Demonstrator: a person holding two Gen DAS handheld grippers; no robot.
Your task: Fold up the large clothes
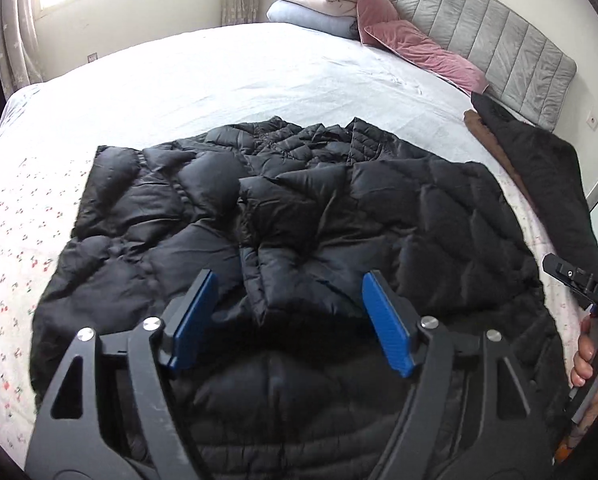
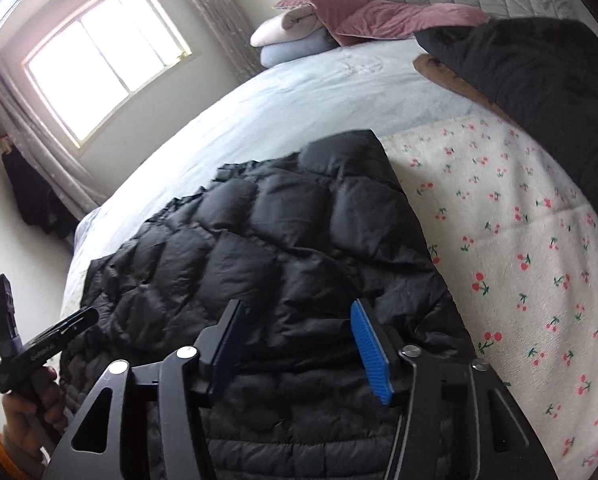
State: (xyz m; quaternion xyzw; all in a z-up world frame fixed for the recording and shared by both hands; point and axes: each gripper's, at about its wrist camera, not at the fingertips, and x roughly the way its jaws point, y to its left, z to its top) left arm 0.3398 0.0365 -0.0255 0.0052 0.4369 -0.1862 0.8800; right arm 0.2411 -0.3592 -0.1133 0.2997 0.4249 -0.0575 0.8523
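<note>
A large black quilted puffer jacket (image 1: 299,216) lies spread on the bed, with a sleeve folded across its middle. It also shows in the right wrist view (image 2: 267,248). My left gripper (image 1: 289,280) is open and empty, hovering just above the jacket's near middle. My right gripper (image 2: 297,312) is open and empty above the jacket's right side near its edge. The right gripper's body and the hand holding it show at the right edge of the left wrist view (image 1: 587,288). The left gripper's body shows at the left of the right wrist view (image 2: 39,344).
The bed has a pale blue sheet (image 1: 239,76) and a white cherry-print cover (image 2: 519,240). Another dark garment on a brown one (image 1: 539,172) lies at the right. Pink cushions (image 1: 411,36), folded blankets (image 1: 315,4) and a grey headboard (image 1: 499,32) sit at the far end.
</note>
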